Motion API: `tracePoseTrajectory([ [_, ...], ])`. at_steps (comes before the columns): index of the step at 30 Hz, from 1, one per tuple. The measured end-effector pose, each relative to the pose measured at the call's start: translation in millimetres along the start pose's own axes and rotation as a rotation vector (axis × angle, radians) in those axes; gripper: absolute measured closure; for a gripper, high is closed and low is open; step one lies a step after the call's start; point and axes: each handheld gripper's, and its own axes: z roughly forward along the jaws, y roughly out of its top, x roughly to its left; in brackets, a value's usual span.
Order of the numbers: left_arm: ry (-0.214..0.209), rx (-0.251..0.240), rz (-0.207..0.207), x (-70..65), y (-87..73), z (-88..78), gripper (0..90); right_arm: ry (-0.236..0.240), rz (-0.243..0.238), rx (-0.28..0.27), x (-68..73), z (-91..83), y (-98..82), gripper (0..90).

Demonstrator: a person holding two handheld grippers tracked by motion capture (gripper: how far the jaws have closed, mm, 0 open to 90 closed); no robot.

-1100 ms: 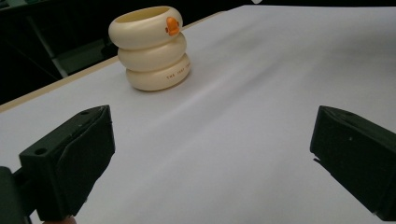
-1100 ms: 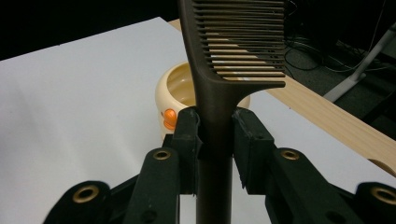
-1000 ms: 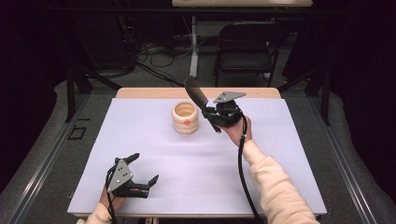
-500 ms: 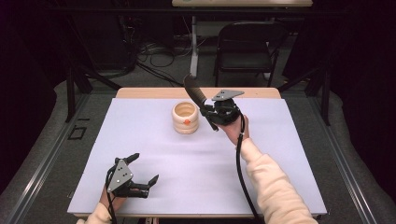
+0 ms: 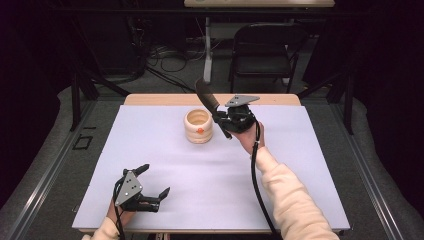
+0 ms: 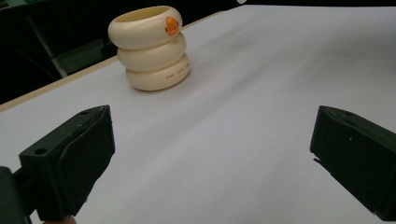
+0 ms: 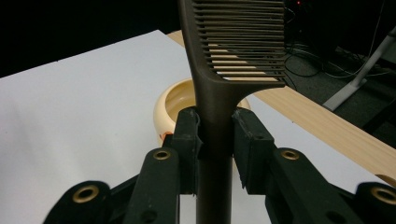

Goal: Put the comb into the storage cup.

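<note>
While clamped, comb (image 7: 219, 70) between right tongs (image 7: 215, 135)

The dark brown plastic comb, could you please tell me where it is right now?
The dark brown plastic comb is clamped by its handle in the right gripper, raised just right of the cream ringed holder at the table's far middle.

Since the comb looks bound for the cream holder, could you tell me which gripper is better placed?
Right: the right gripper already clamps the comb beside the holder; the left gripper sits open, far off.

Small dark lettering runs along the cream holder's (image 6: 150, 47) lowest ring, too blurred to read
</note>
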Motion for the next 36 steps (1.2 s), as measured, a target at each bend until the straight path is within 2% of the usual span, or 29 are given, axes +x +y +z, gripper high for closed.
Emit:
tracePoseTrajectory([
  [36, 0.001, -0.005, -0.003, 0.1, 0.0, -0.2, 0.0, -0.004, -0.030, -0.036, 5.1, 11.6, 15.5, 72.4],
])
